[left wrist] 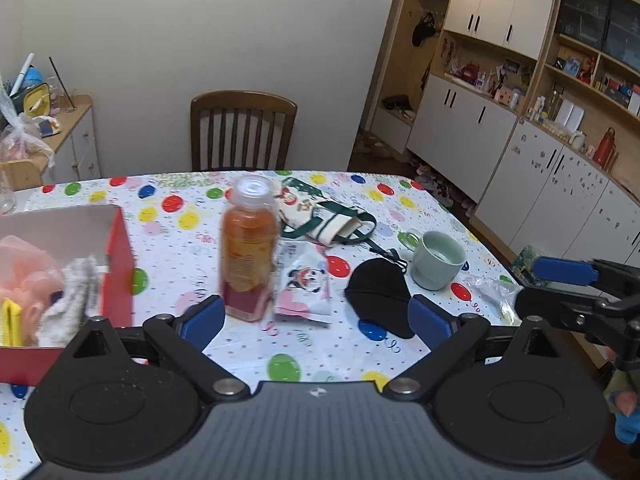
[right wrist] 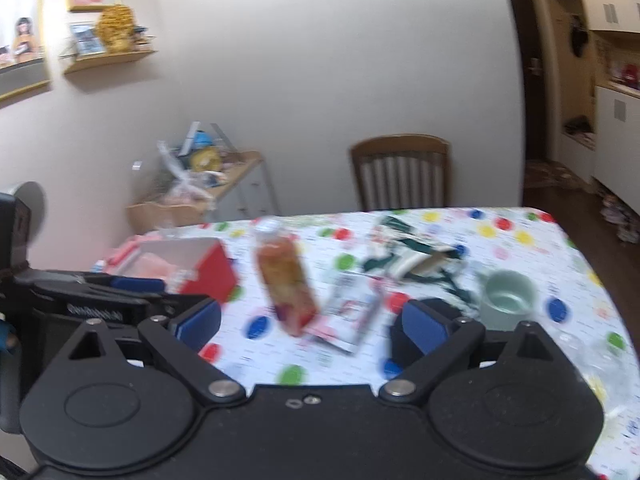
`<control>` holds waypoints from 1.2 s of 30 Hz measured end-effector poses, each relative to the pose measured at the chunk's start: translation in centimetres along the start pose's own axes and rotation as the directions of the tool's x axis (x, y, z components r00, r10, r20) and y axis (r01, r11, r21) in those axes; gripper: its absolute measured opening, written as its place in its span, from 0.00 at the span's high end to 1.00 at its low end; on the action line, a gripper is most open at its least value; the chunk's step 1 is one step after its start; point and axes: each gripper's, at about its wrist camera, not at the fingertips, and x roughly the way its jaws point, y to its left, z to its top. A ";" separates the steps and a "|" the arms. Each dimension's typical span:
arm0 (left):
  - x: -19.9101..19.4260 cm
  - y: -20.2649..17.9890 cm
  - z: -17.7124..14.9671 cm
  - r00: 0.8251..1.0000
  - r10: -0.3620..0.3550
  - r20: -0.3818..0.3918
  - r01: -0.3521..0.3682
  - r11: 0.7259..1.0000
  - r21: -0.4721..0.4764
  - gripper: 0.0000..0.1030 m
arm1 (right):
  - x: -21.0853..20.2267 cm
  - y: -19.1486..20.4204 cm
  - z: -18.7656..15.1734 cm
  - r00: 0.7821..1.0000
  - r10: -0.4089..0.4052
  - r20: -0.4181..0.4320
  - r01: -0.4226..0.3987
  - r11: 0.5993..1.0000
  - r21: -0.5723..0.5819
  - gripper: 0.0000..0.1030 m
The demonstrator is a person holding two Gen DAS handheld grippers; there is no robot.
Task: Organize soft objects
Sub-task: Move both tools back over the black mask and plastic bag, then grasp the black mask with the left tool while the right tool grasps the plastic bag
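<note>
A red box [left wrist: 118, 264] at the table's left holds a pink soft item [left wrist: 24, 276], a grey-white cloth [left wrist: 78, 292] and something yellow. A black soft pouch [left wrist: 378, 294] lies right of centre, a pink-white packet [left wrist: 306, 284] beside it, and a green-and-cream cloth bag [left wrist: 324, 216] farther back. My left gripper [left wrist: 316, 316] is open and empty, above the near table edge in front of the packet. My right gripper [right wrist: 310, 324] is open and empty, its right finger in front of the black pouch [right wrist: 438, 304]. The red box [right wrist: 208, 270] shows in the right wrist view too.
An orange juice bottle [left wrist: 250, 252] stands beside the box. A pale green mug [left wrist: 438, 260] stands right of the pouch, with clear plastic wrap [left wrist: 492, 288] near the right table edge. A wooden chair [left wrist: 242, 130] stands at the far side. Cabinets line the right wall.
</note>
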 end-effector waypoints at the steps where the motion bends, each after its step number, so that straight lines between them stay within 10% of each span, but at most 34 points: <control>1: 0.6 -0.6 0.1 1.000 0.002 -0.005 -0.002 1.000 0.003 0.01 | -0.2 -1.1 -0.3 1.000 -0.016 -0.006 0.016 1.000 0.010 0.06; 14: 8.2 -6.9 0.9 0.994 -0.104 -0.038 0.105 0.994 0.015 0.00 | -0.8 -12.9 -2.9 0.979 -0.199 -0.044 0.202 0.975 0.089 0.06; 36: 23.2 -11.4 0.1 0.981 -0.013 -0.196 0.041 0.989 0.140 0.00 | 6.4 -25.5 -5.8 0.922 -0.319 -0.220 0.345 0.934 0.094 0.14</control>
